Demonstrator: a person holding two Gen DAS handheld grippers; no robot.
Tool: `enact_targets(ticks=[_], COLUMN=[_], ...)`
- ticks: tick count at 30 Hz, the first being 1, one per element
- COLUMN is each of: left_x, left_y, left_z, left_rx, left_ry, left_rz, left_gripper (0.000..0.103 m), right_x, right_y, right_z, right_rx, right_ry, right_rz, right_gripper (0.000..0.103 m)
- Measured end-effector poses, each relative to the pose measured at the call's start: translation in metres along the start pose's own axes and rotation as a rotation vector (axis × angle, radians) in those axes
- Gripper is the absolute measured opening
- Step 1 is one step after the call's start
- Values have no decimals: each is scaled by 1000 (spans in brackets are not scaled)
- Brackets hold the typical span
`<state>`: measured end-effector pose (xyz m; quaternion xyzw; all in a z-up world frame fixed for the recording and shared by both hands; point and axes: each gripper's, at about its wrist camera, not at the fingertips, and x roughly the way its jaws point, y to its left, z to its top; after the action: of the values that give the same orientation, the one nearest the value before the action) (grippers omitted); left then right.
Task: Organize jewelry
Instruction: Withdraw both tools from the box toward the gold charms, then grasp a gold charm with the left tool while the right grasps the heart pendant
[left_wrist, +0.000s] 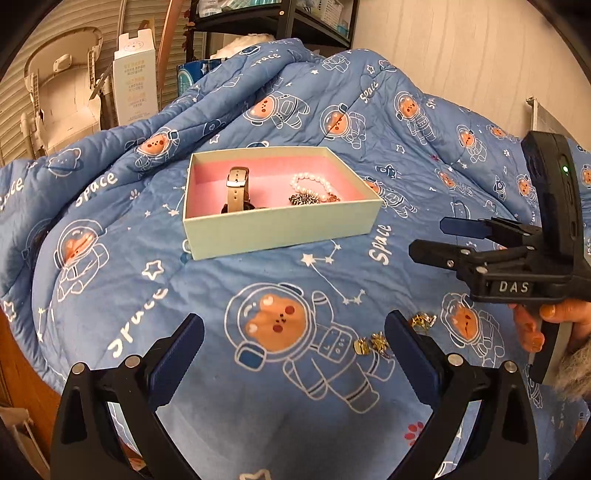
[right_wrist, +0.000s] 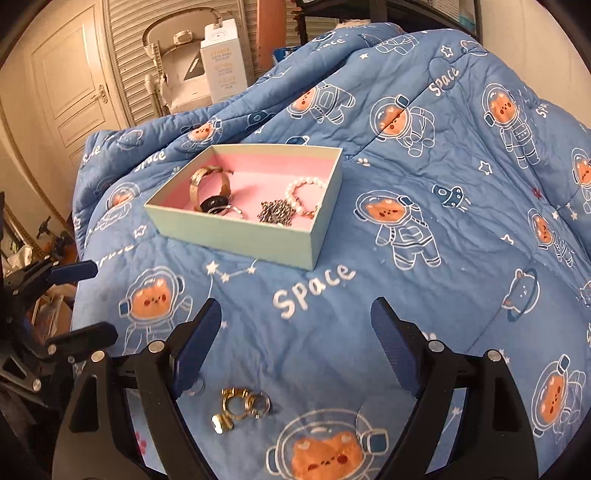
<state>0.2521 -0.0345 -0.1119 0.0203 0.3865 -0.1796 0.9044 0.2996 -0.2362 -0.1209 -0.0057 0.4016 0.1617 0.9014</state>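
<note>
With both the left hand-held gripper (left_wrist: 293, 345) and right hand-held gripper (right_wrist: 295, 336) empty and spread, the small gold earrings (right_wrist: 242, 408) at six o'clock of the pale-green pink-lined cardboard box (right_wrist: 236, 236) are best pinched low against the blue quilt (right_wrist: 424, 295).

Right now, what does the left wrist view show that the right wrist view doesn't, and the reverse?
Left wrist view only: the hand gripping the right claw, seen whole from the side, and a black metal shelving rack.

Right wrist view only: a cream panelled door, and the gold rings lying clearly between the right claw's own open fingers.

Both: the pale green open box with pink lining, holding a beige-strap wristwatch, a white pearl bracelet and a dark chain, on the blue astronaut-bear quilt.
</note>
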Motion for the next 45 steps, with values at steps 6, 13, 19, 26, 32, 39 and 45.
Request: enact_targets(ticks=[6,13,19,26,32,39,45], left_x=[-6,-11,-9,2,19,36,49], left_y=[-7,-18,-28,-37,-30,-45,-49], left_z=[-24,-42,-48,-50,-42,-34,-26], left_rx=[-11,-14,-15,17,56,188,239], left_ry=[20,27,42,65,86,105,110], left_rz=[9,9,-19,-35,-23,-10,-21], left_gripper=[96,95,77,61,48,48,37], right_x=[-19,-28,-25,-9,1,1,1], right_y=[9,16,30,39,39,37,36], right_z=[-36,-63,-77,-79,-77,-77,-77], right_rx=[-19,-20,-46,-61,-66,-53,-46], right_ry=[13,46,82,103,102,97,96], right_rz=[29,44,104,97,95,94,96], right_gripper=[82,66,40,35,26,15,15])
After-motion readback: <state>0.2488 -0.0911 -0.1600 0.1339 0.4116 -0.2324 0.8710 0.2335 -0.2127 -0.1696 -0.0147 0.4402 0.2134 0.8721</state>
